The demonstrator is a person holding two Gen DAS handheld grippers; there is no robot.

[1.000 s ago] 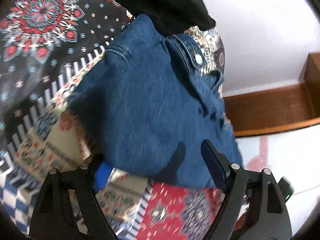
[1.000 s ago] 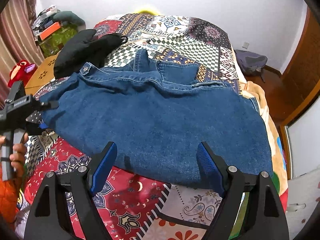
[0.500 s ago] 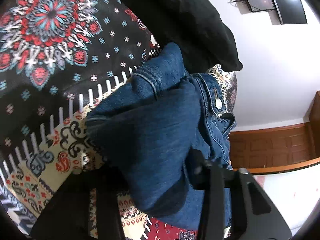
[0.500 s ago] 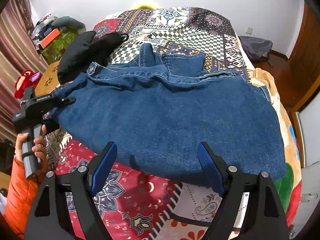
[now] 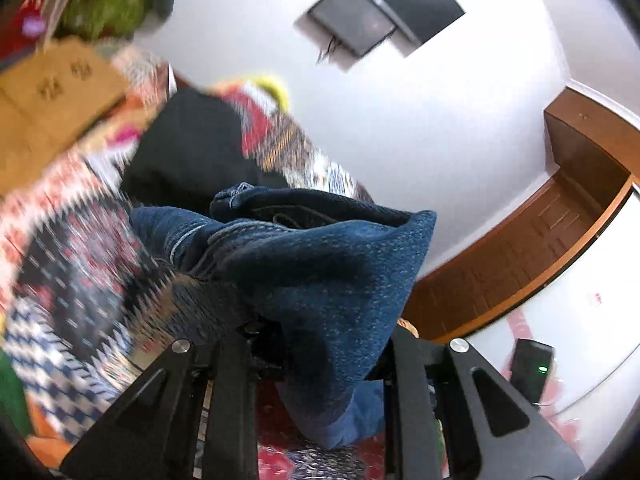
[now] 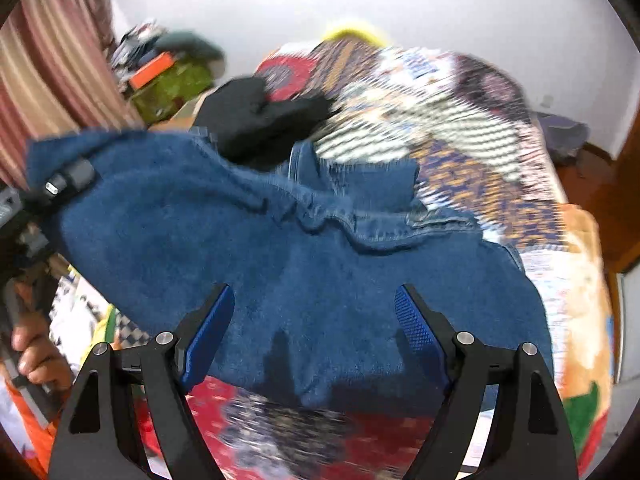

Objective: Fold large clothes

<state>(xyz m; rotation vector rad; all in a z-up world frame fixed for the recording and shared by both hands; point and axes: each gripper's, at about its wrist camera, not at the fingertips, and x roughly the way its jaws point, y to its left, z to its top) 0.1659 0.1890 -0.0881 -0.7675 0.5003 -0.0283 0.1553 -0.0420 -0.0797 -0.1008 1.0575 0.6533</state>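
We are starting a fold: our left gripper (image 5: 320, 344) has just closed its jaws and is clamped on the left end of the denim garment (image 6: 320, 272), lifting it off the patterned bedspread (image 6: 500, 184) where the rest lies flat. A second ago that end lay flat between open jaws. Next, we judge, that end must be carried across, while our right gripper (image 6: 316, 328) hovers spread apart over the near edge, holding nothing.

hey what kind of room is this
Most likely a bedroom in a home. A bed with a patchwork bedspread fills the middle, denim jeans lie across it, striped curtains hang at one side, and a flat screen is mounted on the white wall.
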